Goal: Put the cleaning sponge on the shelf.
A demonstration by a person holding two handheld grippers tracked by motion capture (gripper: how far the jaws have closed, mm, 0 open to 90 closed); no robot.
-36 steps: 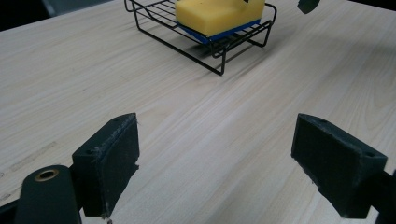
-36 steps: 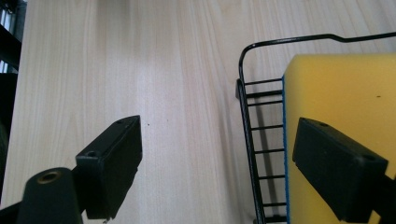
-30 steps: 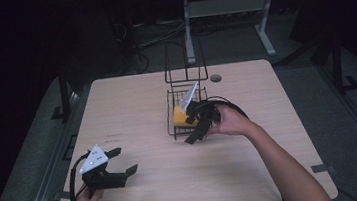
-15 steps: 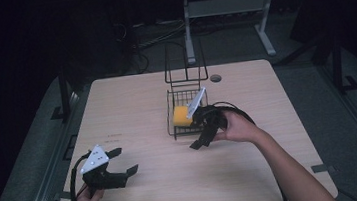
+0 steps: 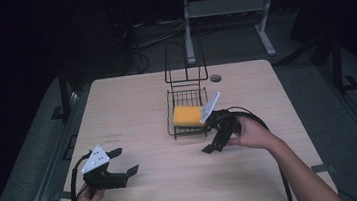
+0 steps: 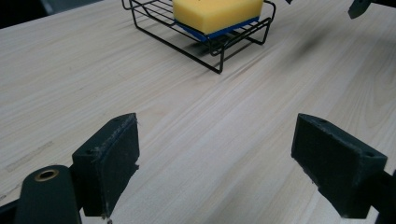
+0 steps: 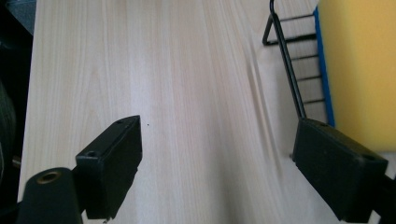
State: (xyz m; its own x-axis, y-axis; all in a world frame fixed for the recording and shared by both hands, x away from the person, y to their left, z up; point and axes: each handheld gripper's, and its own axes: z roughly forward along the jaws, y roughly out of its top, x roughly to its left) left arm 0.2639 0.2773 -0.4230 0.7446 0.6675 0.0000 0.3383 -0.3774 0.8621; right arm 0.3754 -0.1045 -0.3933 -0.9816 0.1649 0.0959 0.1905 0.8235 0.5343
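A yellow sponge (image 5: 186,115) with a blue underside lies flat in a black wire rack (image 5: 188,97) at the middle of the wooden table. My right gripper (image 5: 216,139) is just off the rack's front right corner, open, jaws empty and pointing toward the near left. In the right gripper view the sponge (image 7: 357,70) and a rack wire (image 7: 285,60) sit beside the right jaw of that gripper (image 7: 217,168). My left gripper (image 5: 126,160) hovers open near the front left, apart from the rack. From the left gripper (image 6: 215,163) the sponge (image 6: 217,11) and rack (image 6: 219,51) lie ahead.
The rack has a tall wire back (image 5: 186,69) on its far side. A round cable hole (image 5: 216,78) sits near the table's far edge. A cable (image 5: 264,121) loops from the right gripper. Bare wood stretches between the two grippers.
My right gripper has drawn back from the rack toward the near right, jaws open. The sponge stays in the rack. The left gripper has barely moved.
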